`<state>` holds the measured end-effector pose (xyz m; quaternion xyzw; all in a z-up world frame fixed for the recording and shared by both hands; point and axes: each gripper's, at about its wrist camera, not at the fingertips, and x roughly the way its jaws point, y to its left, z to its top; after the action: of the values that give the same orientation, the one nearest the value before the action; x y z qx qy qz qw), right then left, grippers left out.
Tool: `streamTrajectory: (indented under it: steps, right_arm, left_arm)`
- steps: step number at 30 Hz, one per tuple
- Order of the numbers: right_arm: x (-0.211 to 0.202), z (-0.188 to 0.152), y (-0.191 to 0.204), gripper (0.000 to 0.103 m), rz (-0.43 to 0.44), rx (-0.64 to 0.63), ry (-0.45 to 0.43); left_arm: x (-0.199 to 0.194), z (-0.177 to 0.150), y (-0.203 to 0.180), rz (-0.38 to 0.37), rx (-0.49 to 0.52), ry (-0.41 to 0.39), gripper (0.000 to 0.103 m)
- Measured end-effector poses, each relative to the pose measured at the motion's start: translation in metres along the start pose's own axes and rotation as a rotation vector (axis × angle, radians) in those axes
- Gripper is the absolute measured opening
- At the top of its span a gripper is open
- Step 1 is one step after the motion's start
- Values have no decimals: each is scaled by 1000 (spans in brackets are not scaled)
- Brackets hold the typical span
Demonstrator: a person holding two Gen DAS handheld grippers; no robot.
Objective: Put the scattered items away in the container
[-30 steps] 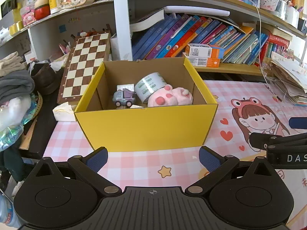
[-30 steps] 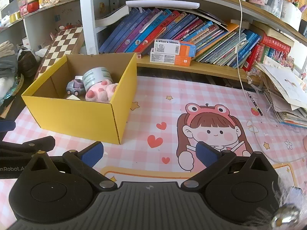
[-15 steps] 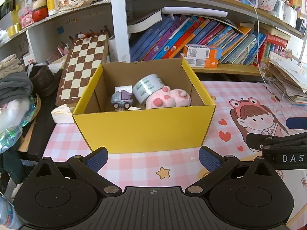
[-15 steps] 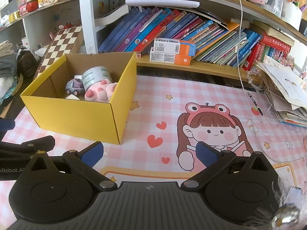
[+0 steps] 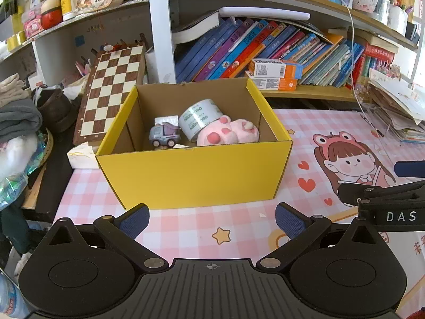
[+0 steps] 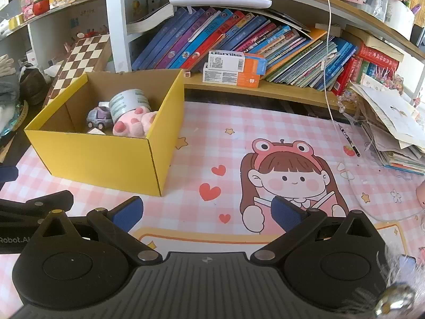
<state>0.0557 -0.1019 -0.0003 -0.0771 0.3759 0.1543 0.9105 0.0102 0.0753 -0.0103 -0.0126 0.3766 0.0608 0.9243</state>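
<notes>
A yellow cardboard box [image 5: 196, 175] [image 6: 106, 159] stands open on the pink checked mat. Inside lie a small purple toy truck [image 5: 163, 135] [image 6: 98, 118], a roll of clear tape [image 5: 200, 118] [image 6: 126, 105] and a pink plush paw [image 5: 228, 133] [image 6: 132, 122]. My left gripper [image 5: 211, 219] is open and empty, just in front of the box's near wall. My right gripper [image 6: 207, 212] is open and empty over the mat, right of the box. Each gripper's black arm shows at the edge of the other's view.
The mat [image 6: 292, 138] carries a cartoon girl print. Behind it a low shelf holds leaning books [image 6: 239, 42] and orange-white cartons [image 6: 233, 69]. A chessboard [image 5: 111, 87] leans left of the box. Stacked papers [image 6: 393, 127] crowd the right edge; clothes [image 5: 18, 117] pile at far left.
The left wrist view has drawn back and risen a little, so the box looks slightly smaller and farther. The right wrist view is almost unchanged. Both grippers stay open.
</notes>
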Motion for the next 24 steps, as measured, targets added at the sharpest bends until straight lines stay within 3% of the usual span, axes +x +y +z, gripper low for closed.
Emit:
streamTrajectory:
  steps: [24]
  right_arm:
    - [0, -3, 7, 103, -4, 10, 11]
  left_arm:
    - [-2, 0, 0, -32, -1, -16, 103]
